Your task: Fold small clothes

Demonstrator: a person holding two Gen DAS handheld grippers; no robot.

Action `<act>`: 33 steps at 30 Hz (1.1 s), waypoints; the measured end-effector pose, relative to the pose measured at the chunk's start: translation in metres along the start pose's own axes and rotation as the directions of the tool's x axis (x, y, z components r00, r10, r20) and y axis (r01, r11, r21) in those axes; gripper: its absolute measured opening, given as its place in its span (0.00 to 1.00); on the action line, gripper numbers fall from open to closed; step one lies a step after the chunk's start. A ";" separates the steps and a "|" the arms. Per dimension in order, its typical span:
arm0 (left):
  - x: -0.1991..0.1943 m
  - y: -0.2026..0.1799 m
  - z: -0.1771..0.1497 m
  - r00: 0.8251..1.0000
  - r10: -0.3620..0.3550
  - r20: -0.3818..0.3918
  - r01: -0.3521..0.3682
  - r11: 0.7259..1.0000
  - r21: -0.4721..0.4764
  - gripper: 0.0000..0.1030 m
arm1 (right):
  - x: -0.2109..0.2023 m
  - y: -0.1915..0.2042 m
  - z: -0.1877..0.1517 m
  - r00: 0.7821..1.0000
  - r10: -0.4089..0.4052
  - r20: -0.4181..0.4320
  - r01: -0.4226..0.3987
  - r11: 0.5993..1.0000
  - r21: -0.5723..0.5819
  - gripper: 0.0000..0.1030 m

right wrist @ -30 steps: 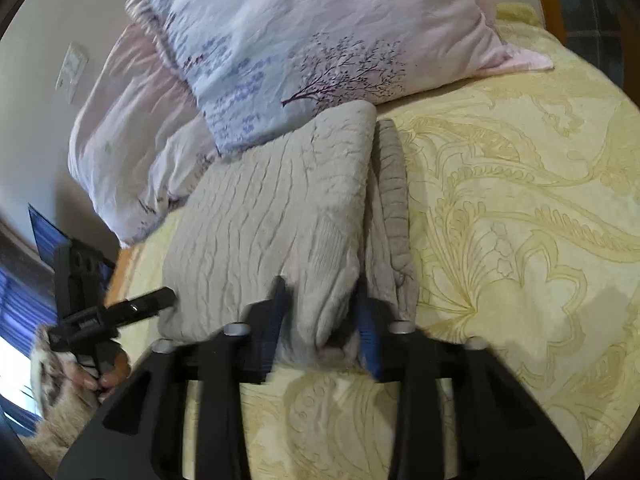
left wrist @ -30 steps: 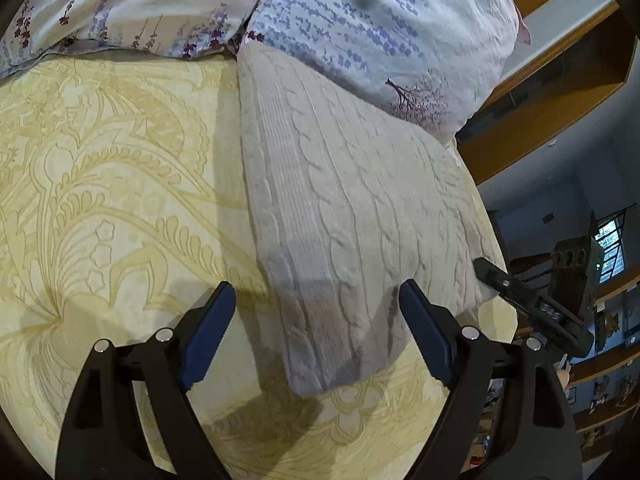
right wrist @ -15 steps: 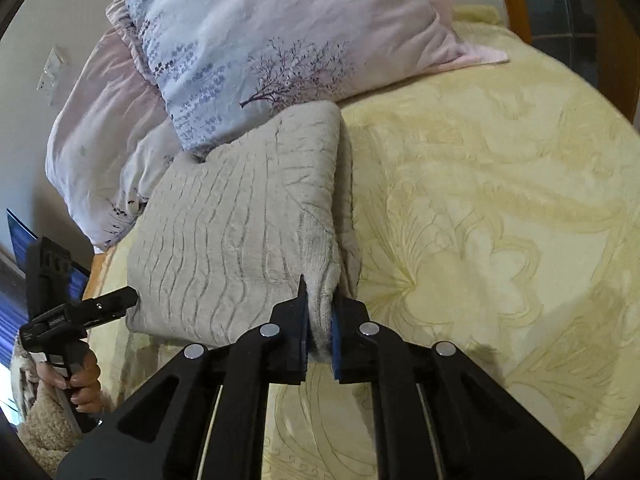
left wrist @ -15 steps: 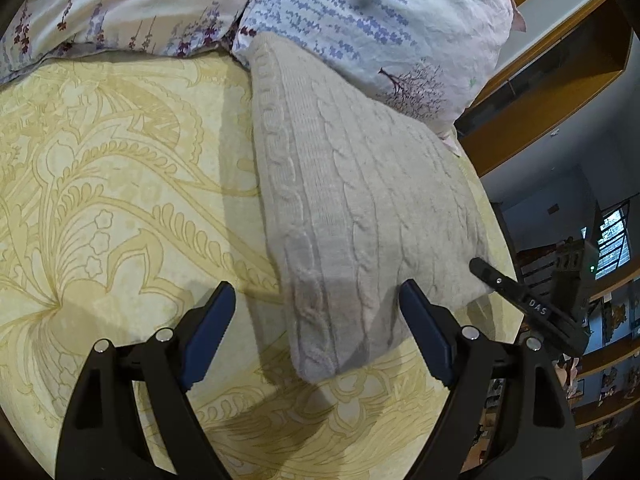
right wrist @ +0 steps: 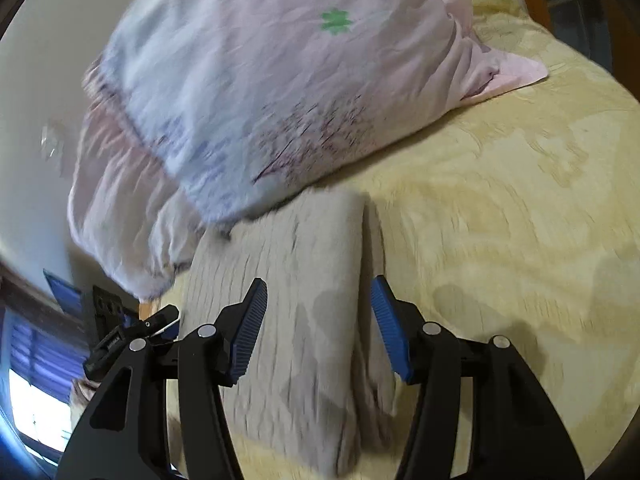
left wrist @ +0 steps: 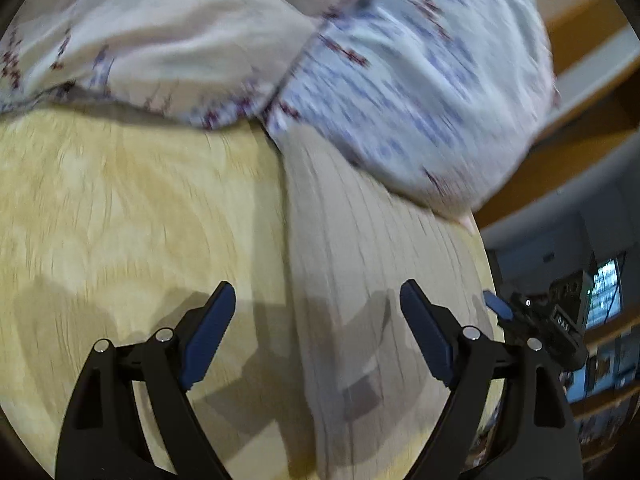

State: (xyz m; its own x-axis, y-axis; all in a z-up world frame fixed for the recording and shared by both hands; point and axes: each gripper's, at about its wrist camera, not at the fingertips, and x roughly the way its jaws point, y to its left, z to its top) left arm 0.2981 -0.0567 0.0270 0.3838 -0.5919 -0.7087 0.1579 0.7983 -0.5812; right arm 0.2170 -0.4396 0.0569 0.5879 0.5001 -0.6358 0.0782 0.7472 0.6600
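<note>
A folded beige cable-knit sweater (left wrist: pixel 372 280) lies on the yellow patterned bedspread (left wrist: pixel 120 220), its far end tucked against the pillows. My left gripper (left wrist: pixel 318 336) is open and empty, just above the sweater's near left edge. In the right wrist view the sweater (right wrist: pixel 296 300) lies folded with a second layer along its right side. My right gripper (right wrist: pixel 316 324) is open and empty over the sweater's right folded edge. Both views are motion-blurred. Each gripper shows at the edge of the other's view: the right one (left wrist: pixel 520 316), the left one (right wrist: pixel 136 328).
Two floral pillows (left wrist: pixel 400 72) lie at the head of the bed, one overlapping the sweater's far end (right wrist: pixel 280 92). The bed's edge (left wrist: pixel 486 264) runs close along the sweater's right side, with a wooden frame and shelves beyond. Bedspread (right wrist: pixel 500 220) stretches to the right.
My right gripper was shut on the sweater's folded edge and has let go and opened. Both grippers have moved forward towards the pillows. The left gripper stays open.
</note>
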 end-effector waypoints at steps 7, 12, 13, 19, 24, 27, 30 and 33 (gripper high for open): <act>0.035 0.007 0.050 0.999 -0.004 -0.035 0.003 0.999 -0.039 0.69 | 0.043 -0.016 0.044 0.998 0.009 -0.067 -0.002 0.994 0.106 0.54; 0.050 0.014 0.060 0.996 -0.062 -0.057 0.058 0.996 -0.072 0.27 | 0.063 -0.008 0.048 0.994 0.013 -0.105 -0.006 0.998 0.066 0.18; 0.052 0.013 0.061 0.996 -0.074 -0.057 0.070 0.995 -0.072 0.21 | 0.064 -0.005 0.048 0.995 0.011 -0.103 -0.005 0.999 0.052 0.14; 0.031 0.005 0.056 0.992 -0.126 0.028 0.127 0.992 -0.012 0.09 | 0.026 0.019 0.041 0.995 0.082 0.050 -0.078 0.993 -0.086 0.09; 0.016 0.000 0.047 0.987 -0.127 0.095 0.122 0.991 0.052 0.10 | -0.005 0.029 0.032 0.983 0.073 0.166 -0.040 0.980 -0.194 0.09; 0.034 -0.006 0.045 0.997 -0.018 0.069 0.015 0.998 0.054 0.10 | 0.028 0.014 0.033 0.991 -0.092 0.095 0.107 0.982 -0.159 0.09; 0.044 -0.003 0.045 0.999 0.016 0.043 -0.016 1.000 0.004 0.19 | 0.058 0.002 0.030 0.986 -0.164 0.013 0.165 0.980 -0.114 0.11; 0.036 0.001 0.042 0.999 0.025 0.038 -0.024 0.999 -0.024 0.40 | 0.045 0.000 0.028 0.991 -0.135 0.019 0.136 0.988 -0.080 0.27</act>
State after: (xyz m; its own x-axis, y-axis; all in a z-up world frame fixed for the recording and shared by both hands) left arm 0.3500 -0.0729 0.0174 0.4219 -0.5674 -0.7071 0.1269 0.8092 -0.5736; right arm 0.2662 -0.4293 0.0396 0.5871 0.3867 -0.7112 0.0926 0.8407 0.5336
